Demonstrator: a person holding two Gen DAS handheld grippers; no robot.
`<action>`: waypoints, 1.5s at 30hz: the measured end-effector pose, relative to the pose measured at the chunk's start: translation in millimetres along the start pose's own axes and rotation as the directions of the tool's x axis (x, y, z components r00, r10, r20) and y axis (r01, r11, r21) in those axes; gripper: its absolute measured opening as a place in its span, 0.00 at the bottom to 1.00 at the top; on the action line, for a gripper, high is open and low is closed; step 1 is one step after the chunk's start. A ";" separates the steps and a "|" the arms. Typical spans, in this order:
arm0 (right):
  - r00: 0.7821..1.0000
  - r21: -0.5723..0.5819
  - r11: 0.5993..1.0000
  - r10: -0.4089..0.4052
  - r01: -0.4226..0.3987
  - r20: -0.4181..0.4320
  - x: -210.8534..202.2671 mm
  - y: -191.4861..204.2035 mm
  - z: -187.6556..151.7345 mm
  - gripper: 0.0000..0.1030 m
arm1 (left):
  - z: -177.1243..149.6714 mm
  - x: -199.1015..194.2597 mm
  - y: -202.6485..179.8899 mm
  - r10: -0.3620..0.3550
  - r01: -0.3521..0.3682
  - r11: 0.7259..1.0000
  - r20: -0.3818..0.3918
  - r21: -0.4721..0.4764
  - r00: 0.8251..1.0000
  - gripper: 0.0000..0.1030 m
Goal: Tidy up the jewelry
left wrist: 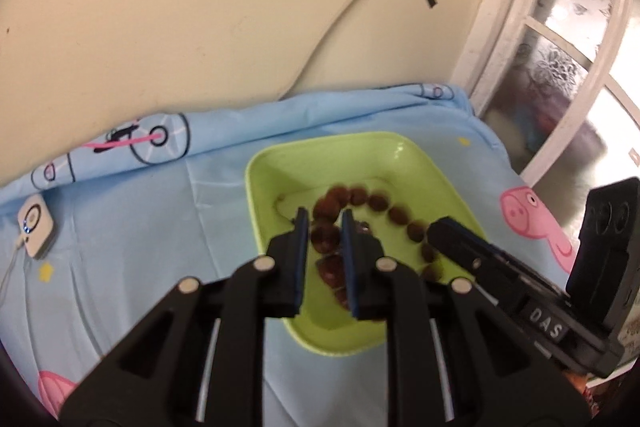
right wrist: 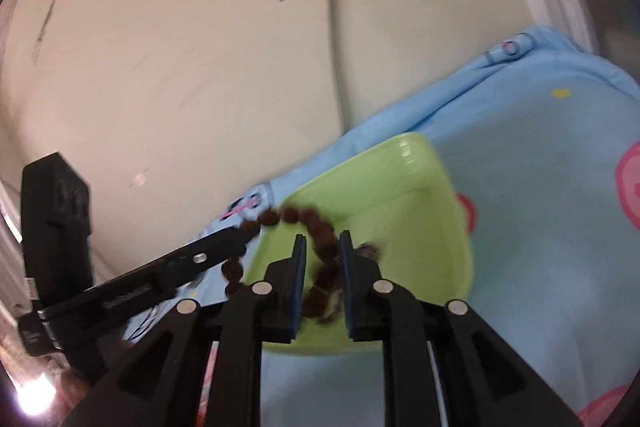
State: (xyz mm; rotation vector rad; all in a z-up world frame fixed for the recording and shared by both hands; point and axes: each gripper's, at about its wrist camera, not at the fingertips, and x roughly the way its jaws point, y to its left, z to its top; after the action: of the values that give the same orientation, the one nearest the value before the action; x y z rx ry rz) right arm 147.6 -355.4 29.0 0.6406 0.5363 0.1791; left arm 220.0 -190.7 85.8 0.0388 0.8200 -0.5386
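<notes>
A bracelet of dark brown beads (left wrist: 360, 195) hangs in a loop above a lime-green tray (left wrist: 360, 155) on the blue cloth. My left gripper (left wrist: 324, 223) is shut on beads at one side of the loop. At the loop's other end my right gripper (left wrist: 434, 229) comes in from the right, shut on beads there. In the right wrist view the bracelet (right wrist: 296, 215) arcs from my right gripper (right wrist: 323, 245) across to the left gripper (right wrist: 244, 239), partly past the edge of the tray (right wrist: 400, 179). A small dark charm (right wrist: 370, 250) dangles by the right finger.
A light blue cloth (left wrist: 140, 219) with pink pig prints covers the table. A small white device (left wrist: 35, 227) with a cord lies at its left. A cream wall (left wrist: 200, 27) with black tape and a cable stands close behind, and a white-framed window (left wrist: 560, 39) to the right.
</notes>
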 end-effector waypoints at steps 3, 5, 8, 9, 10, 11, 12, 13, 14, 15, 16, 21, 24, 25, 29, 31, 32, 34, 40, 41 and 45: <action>0.999 0.003 1.000 0.021 -0.021 0.033 -12.9 -2.0 -1.5 0.12 | -5.4 -24.8 18.6 -0.013 0.015 0.999 0.042 -0.040 0.999 0.15; 0.997 -0.022 1.000 0.017 -0.016 0.070 -25.3 6.0 -4.3 0.20 | -16.4 -54.4 40.1 -0.004 0.007 0.998 0.062 -0.055 0.998 0.15; 0.993 -0.075 0.996 0.053 -0.046 0.104 -47.4 30.8 -13.4 0.35 | -46.0 -100.6 76.2 0.054 -0.048 0.996 0.083 -0.072 0.995 0.15; 0.993 -0.091 0.995 0.056 -0.047 0.100 -52.1 40.1 -16.9 0.40 | -62.7 -119.7 93.5 0.098 -0.091 0.993 0.085 -0.080 0.992 0.15; 0.995 -0.123 0.990 0.074 -0.065 0.070 -55.3 53.4 -26.6 0.40 | -75.6 -132.0 105.8 0.128 -0.121 0.989 0.081 -0.090 0.988 0.15; 0.995 -0.151 0.984 0.098 -0.093 0.026 -56.0 62.9 -33.9 0.40 | -89.0 -143.3 118.6 0.159 -0.151 0.983 0.071 -0.101 0.985 0.15; 0.993 -0.176 0.977 0.119 -0.121 -0.025 -55.2 74.1 -43.0 0.40 | -108.7 -156.6 134.5 0.195 -0.188 0.975 0.051 -0.118 0.980 0.15; 0.989 -0.201 0.970 0.125 -0.139 -0.081 -52.5 84.8 -56.4 0.40 | -121.3 -164.3 143.9 0.210 -0.204 0.970 0.039 -0.131 0.977 0.15; 0.985 -0.221 0.964 0.121 -0.146 -0.126 -49.3 93.1 -68.0 0.39 | -136.5 -173.0 153.7 0.224 -0.218 0.965 0.025 -0.149 0.974 0.15; 0.974 -0.241 0.955 0.129 -0.173 -0.189 -43.3 103.2 -83.5 0.33 | -150.7 -180.3 162.5 0.230 -0.225 0.960 0.014 -0.166 0.973 0.15; 0.964 -0.248 0.950 0.135 -0.192 -0.228 -39.5 109.2 -93.0 0.30 | -168.2 -189.7 171.5 0.231 -0.226 0.956 0.002 -0.189 0.973 0.15; 0.895 -0.260 0.923 0.157 -0.283 -0.418 -27.0 146.9 -149.2 0.13 | -222.8 -210.9 179.7 0.184 -0.181 0.955 -0.011 -0.236 0.983 0.19; 0.875 -0.337 0.890 0.125 -0.307 -0.468 -26.2 175.6 -175.7 0.13 | -240.1 -210.7 176.2 0.183 -0.179 0.956 -0.007 -0.231 0.983 0.43; 0.874 -0.376 0.876 0.097 -0.303 -0.477 -25.0 185.2 -184.1 0.13 | -245.2 -208.5 174.4 0.176 -0.174 0.959 -0.012 -0.223 0.984 0.43; 0.866 -0.437 0.851 0.041 -0.292 -0.499 -17.4 201.5 -202.0 0.11 | -255.0 -197.6 169.8 0.138 -0.141 0.968 -0.028 -0.207 0.990 0.43; 0.879 -0.470 0.844 0.004 -0.259 -0.477 -15.0 204.9 -200.4 0.11 | -256.8 -190.6 167.4 0.142 -0.148 0.970 -0.041 -0.195 0.989 0.43; 0.890 -0.490 0.841 -0.024 -0.229 -0.456 -13.1 205.4 -198.6 0.11 | -257.2 -187.5 166.9 0.145 -0.152 0.970 -0.050 -0.191 0.988 0.43; 0.911 -0.528 0.829 -0.058 -0.183 -0.408 -8.1 206.7 -191.4 0.11 | -259.4 -184.8 165.6 0.147 -0.153 0.971 -0.050 -0.184 0.988 0.43; 0.894 -0.538 0.816 -0.060 -0.213 -0.444 13.9 223.8 -190.0 0.11 | -262.1 -193.0 168.2 0.127 -0.126 0.971 -0.007 -0.203 0.992 0.43; 0.889 -0.544 0.812 -0.073 -0.211 -0.453 19.9 227.0 -192.5 0.11 | -262.5 -193.9 168.9 0.126 -0.124 0.970 -0.004 -0.208 0.992 0.43; 0.852 -0.505 0.831 -0.078 -0.231 -0.517 43.5 224.6 -197.7 0.00 | -263.5 -196.8 168.9 0.124 -0.121 0.969 0.002 -0.215 0.992 0.43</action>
State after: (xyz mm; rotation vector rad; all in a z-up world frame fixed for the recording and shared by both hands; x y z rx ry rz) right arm 81.0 -60.7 15.2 0.0238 0.9375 0.5810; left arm 9.6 104.7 13.9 -0.1129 0.8511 -0.3309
